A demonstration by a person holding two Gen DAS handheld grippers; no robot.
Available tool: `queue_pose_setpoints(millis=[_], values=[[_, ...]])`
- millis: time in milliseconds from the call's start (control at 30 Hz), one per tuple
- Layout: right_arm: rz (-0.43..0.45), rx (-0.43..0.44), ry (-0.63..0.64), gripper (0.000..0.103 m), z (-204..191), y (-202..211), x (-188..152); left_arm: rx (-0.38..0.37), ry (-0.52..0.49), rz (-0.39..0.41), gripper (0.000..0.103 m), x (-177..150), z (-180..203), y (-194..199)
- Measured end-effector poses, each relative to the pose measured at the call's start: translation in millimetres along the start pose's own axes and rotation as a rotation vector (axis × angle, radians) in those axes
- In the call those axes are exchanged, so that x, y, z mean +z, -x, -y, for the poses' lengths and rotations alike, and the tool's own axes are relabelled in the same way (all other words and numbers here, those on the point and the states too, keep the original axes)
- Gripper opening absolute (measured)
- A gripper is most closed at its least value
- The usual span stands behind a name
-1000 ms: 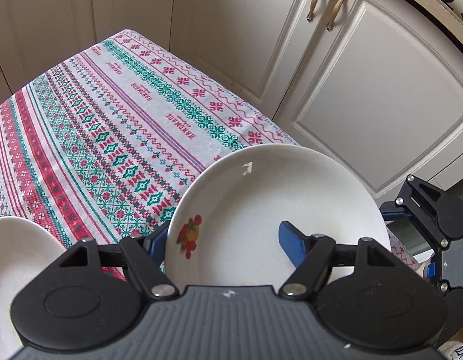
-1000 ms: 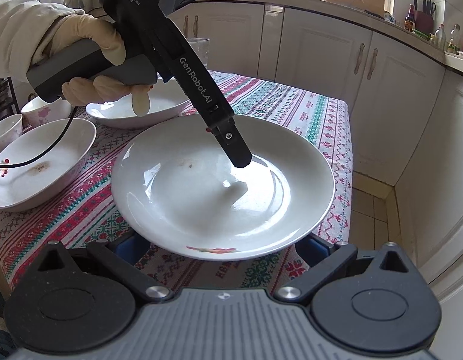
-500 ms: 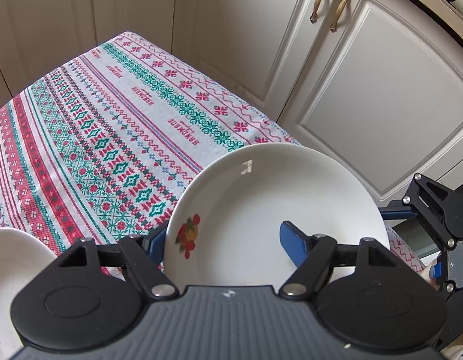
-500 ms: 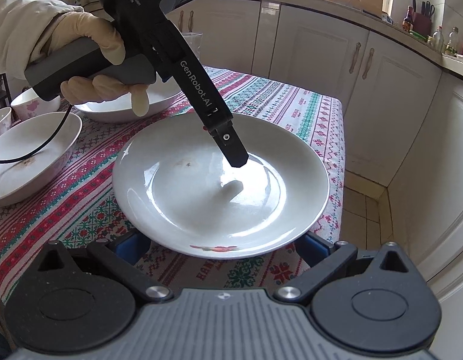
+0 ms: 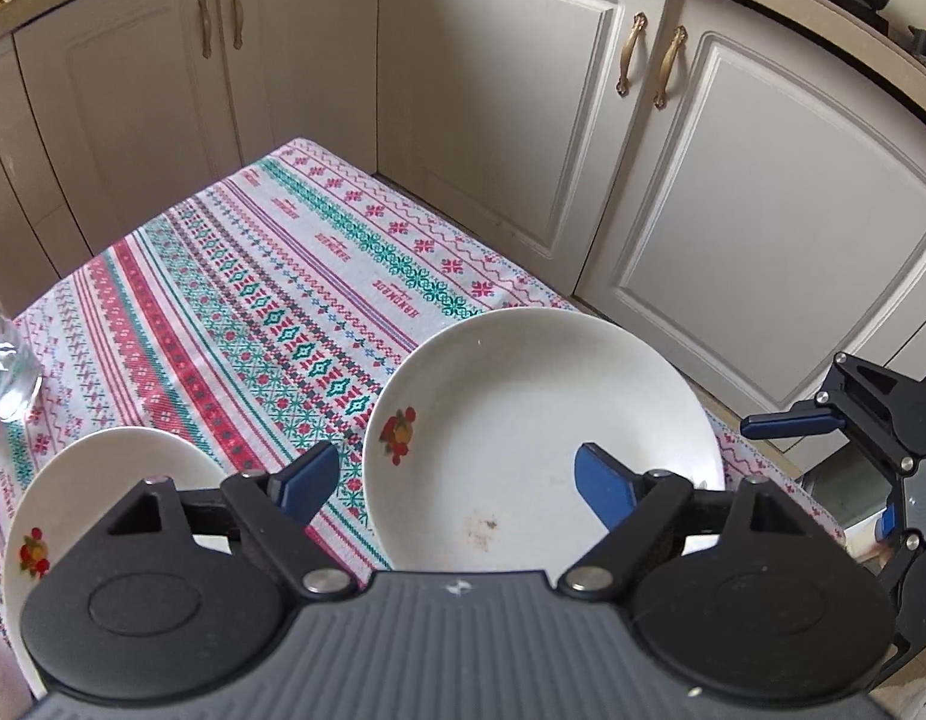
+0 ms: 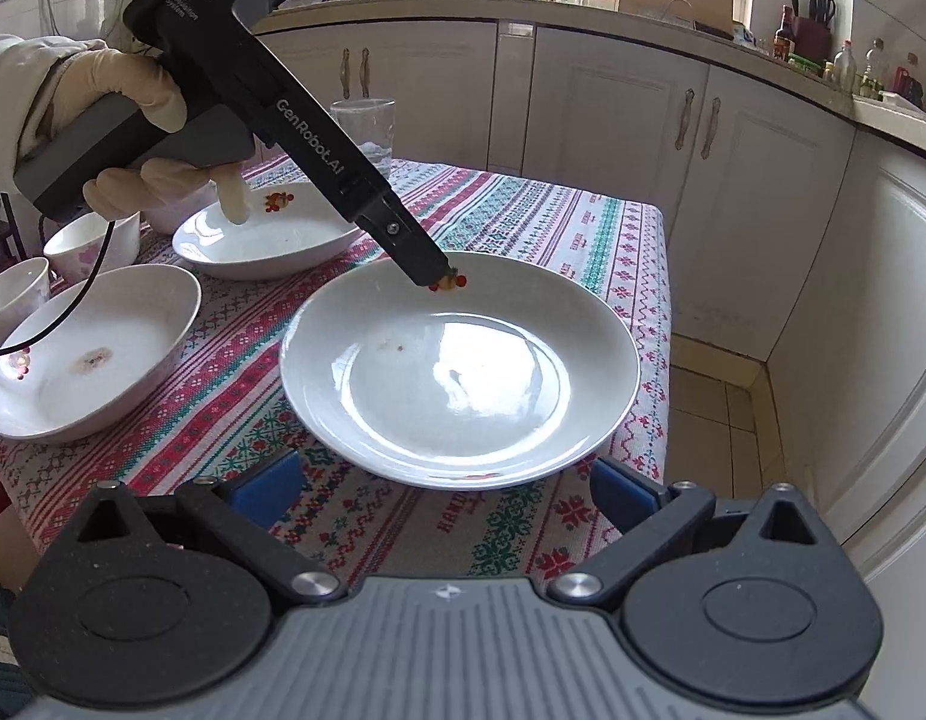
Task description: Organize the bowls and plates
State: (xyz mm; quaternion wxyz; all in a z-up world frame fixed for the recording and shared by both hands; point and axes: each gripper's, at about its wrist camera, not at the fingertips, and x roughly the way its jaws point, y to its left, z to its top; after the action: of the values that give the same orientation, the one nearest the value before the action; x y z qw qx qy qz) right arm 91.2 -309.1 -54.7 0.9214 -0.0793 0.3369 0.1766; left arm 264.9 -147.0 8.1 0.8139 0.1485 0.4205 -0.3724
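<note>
Near the table's right-hand end, on the patterned tablecloth (image 6: 523, 222), sits the wide white plate (image 6: 463, 372) I am working with, flat on the cloth and close to the edge. My left gripper (image 5: 451, 474) hangs above its rim with nothing pinched; its jaws have just been opening, and the blue pads stand either side of the rim without pressing on it. My right gripper (image 6: 445, 480) waits just short of the plate's near edge, jaws wide, empty. Further left I see a deeper white bowl (image 6: 91, 360), a second plate with a fruit motif (image 6: 265, 234), two small bowls (image 6: 19, 294) at the frame's edge and a drinking glass (image 6: 364, 126).

I judge the plate to be glazed ceramic: stiff, fairly heavy for a two-finger hold, slick under the pads, and liable to chip or break if dropped. I would take it at the rim, one pad under the lip and one on top, and keep it low over the cloth while carrying it toward the other plate for stacking. A faint smear marks its centre, so grip there would be worse.
</note>
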Motion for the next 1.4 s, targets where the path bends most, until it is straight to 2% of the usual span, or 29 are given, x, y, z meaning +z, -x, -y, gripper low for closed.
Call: queue_pose_setpoints(millis=[167, 333, 500, 700, 833, 1033, 1233, 1400], values=[[0.031, 0.014, 0.002, 0.103, -15.8, 16.7, -1.1, 0.051, 0.000, 0.065, 0.090, -23.3, 13.9, 42.3], [0.051, 0.035, 0.003, 0.103, -36.5, 28.9, -6.3, 0.102, 0.018, 0.121, 0.090, -59.8, 26.3, 76.8], [0.068, 0.056, 0.018, 0.103, -54.8, 37.9, -11.6, 0.204, 0.013, 0.177, 0.090, -102.9, 42.6, 99.5], [0.074, 0.064, 0.018, 0.103, -69.8, 40.4, -17.1, 0.278, 0.050, 0.212, 0.091, -153.2, 57.3, 114.1], [0.067, 0.069, 0.021, 0.103, -76.7, 37.4, -17.8, 0.321, 0.079, 0.205, 0.091, -178.7, 61.0, 115.0], [0.069, 0.089, 0.040, 0.103, -90.6, 33.5, -21.1, 0.348, 0.138, 0.191, 0.091, -204.2, 62.2, 117.7], [0.045, 0.121, 0.074, 0.103, -104.4, 20.7, -21.0, 0.345, 0.174, 0.175, 0.091, -212.0, 56.7, 123.2], [0.020, 0.145, 0.113, 0.103, -118.7, 7.8, -18.5, 0.340, 0.162, 0.161, 0.091, -213.9, 50.2, 126.1]])
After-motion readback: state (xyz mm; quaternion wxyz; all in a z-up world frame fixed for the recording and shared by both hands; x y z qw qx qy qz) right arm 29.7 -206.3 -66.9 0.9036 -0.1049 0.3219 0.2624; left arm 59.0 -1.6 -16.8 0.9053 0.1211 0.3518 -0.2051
